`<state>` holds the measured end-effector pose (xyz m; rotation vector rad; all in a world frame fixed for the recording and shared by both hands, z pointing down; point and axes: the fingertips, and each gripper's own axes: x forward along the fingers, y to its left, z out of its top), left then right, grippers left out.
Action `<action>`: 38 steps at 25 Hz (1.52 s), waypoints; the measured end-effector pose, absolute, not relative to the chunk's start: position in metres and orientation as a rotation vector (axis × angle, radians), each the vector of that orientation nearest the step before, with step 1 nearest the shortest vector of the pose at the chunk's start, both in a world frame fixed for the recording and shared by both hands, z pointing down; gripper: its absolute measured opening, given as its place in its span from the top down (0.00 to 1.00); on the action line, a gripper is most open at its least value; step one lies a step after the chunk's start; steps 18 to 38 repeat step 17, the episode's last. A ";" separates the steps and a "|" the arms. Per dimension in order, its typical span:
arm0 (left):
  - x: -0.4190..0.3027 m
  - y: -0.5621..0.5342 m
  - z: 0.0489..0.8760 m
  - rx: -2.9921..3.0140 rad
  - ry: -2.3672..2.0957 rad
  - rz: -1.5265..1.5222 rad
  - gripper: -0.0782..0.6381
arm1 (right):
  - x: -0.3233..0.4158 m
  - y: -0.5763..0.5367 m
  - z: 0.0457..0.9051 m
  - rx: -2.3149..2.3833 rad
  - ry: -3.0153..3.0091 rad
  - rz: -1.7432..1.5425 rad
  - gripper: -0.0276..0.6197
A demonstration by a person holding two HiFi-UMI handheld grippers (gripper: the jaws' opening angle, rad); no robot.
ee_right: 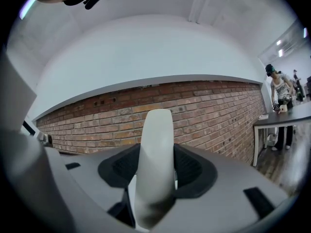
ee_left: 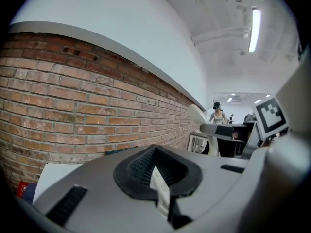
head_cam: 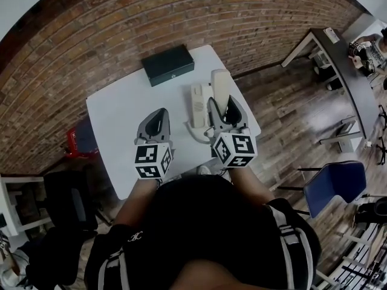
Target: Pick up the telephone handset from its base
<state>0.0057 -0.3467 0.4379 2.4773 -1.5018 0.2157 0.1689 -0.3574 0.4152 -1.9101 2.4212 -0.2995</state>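
Note:
A cream telephone base (head_cam: 197,110) lies on the white table (head_cam: 115,119), just right of centre. The cream handset (head_cam: 219,86) is off the base and tilted up above it, with my right gripper (head_cam: 227,118) shut on its lower part. In the right gripper view the handset (ee_right: 156,149) stands upright between the two jaws, in front of the brick wall. My left gripper (head_cam: 156,124) hovers over the table to the left of the base, shut with nothing in it. In the left gripper view its jaws (ee_left: 158,171) meet, and the handset's tip (ee_left: 197,113) shows at right.
A black box (head_cam: 167,64) lies at the table's far edge. The brick wall (head_cam: 72,47) runs behind the table. A red object (head_cam: 78,141) sits on the floor at left. A blue chair (head_cam: 335,186) and a dark desk (head_cam: 344,71) stand at right.

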 end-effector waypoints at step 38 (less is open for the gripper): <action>0.011 -0.337 0.440 2.481 -1.489 0.219 0.90 | 0.171 -0.355 0.417 -1.919 2.426 -0.316 0.64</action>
